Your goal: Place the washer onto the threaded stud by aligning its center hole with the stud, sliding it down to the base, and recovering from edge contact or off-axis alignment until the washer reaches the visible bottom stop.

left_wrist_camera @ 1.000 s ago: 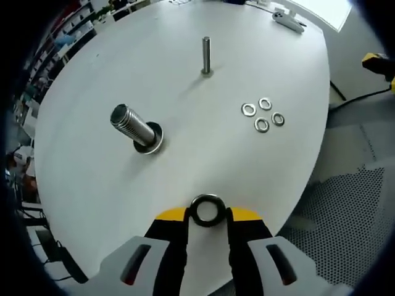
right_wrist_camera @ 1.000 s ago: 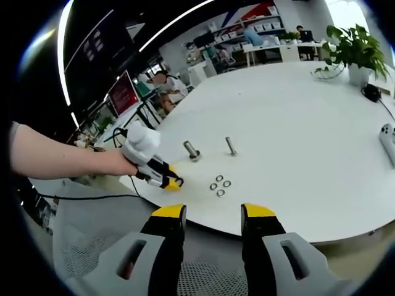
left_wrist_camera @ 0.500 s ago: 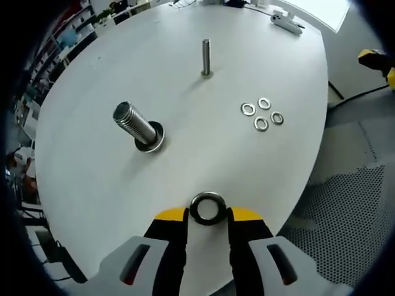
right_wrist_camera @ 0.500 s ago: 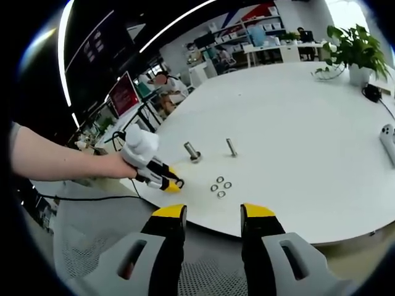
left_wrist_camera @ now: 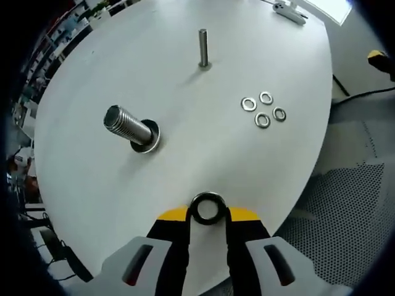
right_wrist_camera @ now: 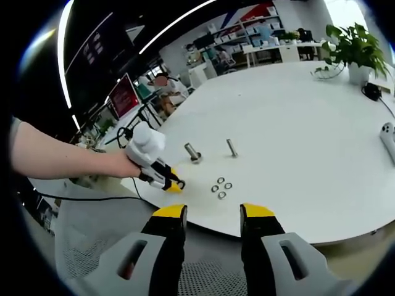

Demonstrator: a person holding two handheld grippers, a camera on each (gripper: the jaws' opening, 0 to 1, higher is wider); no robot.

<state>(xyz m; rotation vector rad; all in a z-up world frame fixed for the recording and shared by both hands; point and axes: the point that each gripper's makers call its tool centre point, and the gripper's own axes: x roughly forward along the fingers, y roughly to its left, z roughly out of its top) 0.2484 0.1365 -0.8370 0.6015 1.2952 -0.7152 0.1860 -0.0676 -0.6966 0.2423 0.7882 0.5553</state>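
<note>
- The left gripper (left_wrist_camera: 207, 216) has its yellow-tipped jaws closed on one washer (left_wrist_camera: 207, 208), a dark metal ring with a wide round centre hole, pinched at its two sides and held above the near edge of the white desk (left_wrist_camera: 185, 172).
- In the right gripper view, the left gripper (right_wrist_camera: 174, 184) is held in a person's hand (right_wrist_camera: 120, 165) over the desk's near edge.
- The right gripper (right_wrist_camera: 212, 216) has its jaws apart with nothing between them, in front of the desk's near edge.
- One thick threaded stud (left_wrist_camera: 128, 126) stands on the desk beyond the held washer and to the left, with a flat metal ring at its base.
- Four small washers (left_wrist_camera: 263, 108) lie flat in a tight cluster on the desk, to the right, well apart from the thick stud.
- One thin stud (left_wrist_camera: 203, 48) stands upright farther back.
- One white handheld device (left_wrist_camera: 290, 11) lies at the desk's far edge.
</note>
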